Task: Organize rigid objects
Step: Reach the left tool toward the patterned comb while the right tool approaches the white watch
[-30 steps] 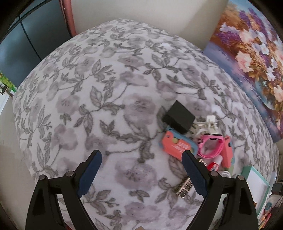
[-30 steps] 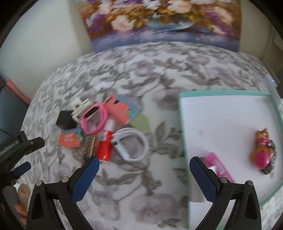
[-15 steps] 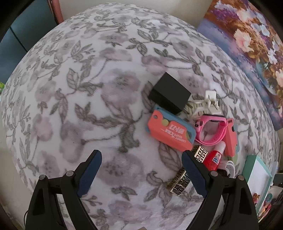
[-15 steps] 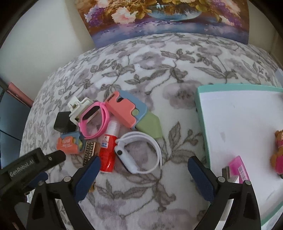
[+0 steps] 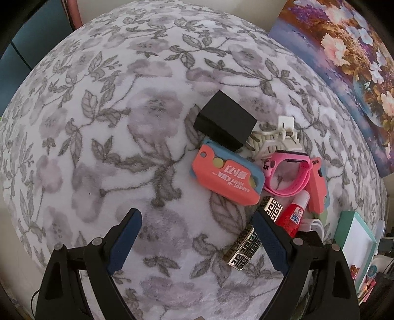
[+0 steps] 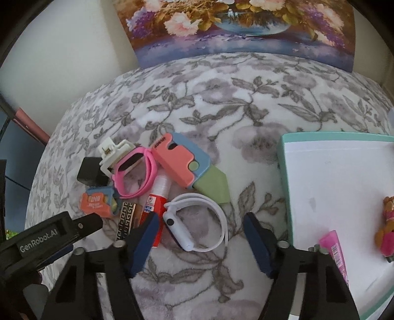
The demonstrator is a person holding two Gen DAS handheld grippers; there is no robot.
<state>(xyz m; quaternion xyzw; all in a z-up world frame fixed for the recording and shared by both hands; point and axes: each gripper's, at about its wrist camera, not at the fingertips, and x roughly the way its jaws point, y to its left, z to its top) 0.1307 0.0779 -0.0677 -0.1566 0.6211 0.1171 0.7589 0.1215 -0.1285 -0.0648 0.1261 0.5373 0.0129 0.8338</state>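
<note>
A fleecy white blanket point(image 6: 221, 103) printed with grey leaves and mauve flowers is covering the whole surface and filling most of both views. A flower painting point(image 6: 236, 27) is leaning against a plain cream wall point(image 6: 61, 49) at twelve o'clock in the right wrist view; in the left wrist view the same painting point(image 5: 344, 69) is sitting at two o'clock. A dark blue panel point(image 5: 27, 37) edged by a reddish strip point(image 5: 72, 12) is showing at eleven o'clock there. Soft daylight is falling evenly.
</note>
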